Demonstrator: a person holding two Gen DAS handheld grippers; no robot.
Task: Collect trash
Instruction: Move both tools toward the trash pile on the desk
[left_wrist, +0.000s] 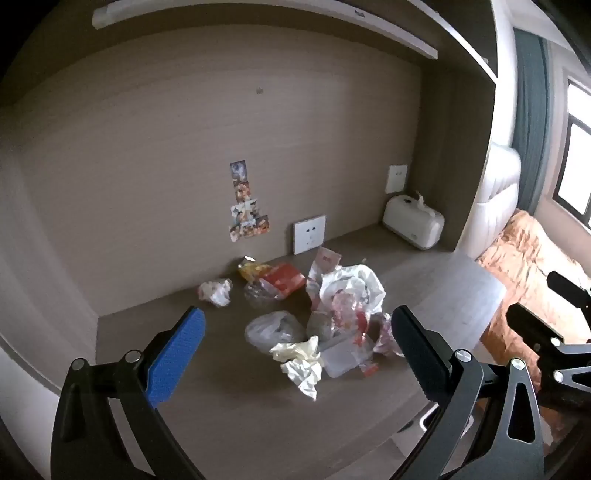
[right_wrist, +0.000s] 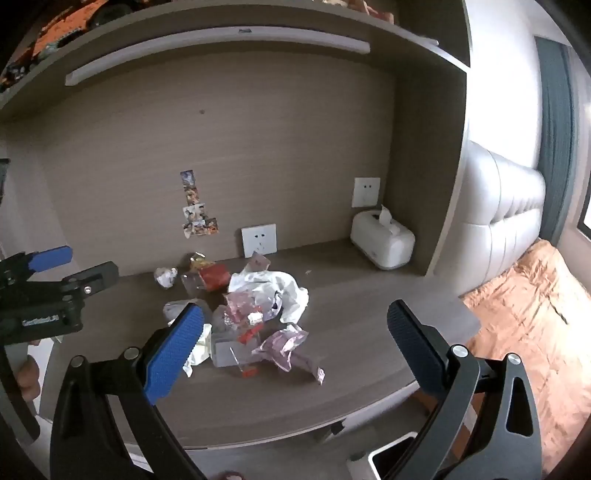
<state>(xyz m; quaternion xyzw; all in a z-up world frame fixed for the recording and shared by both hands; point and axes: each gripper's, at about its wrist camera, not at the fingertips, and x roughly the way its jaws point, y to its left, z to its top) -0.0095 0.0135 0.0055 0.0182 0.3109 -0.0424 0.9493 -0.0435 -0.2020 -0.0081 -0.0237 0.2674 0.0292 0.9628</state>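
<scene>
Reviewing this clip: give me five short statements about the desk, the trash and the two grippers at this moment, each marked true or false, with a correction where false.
1. Both grippers are open and hold nothing. True: the left gripper and right gripper stand wide over the desk.
2. The tissue box sits in the middle of the trash pile. False: it stands apart, in the desk's far right corner.
3. A small crumpled paper ball lies left of the main pile. True.
4. The red packet is clamped in the left gripper. False: it lies on the desk near the back wall.
5. A wall socket is behind the trash. True.
</scene>
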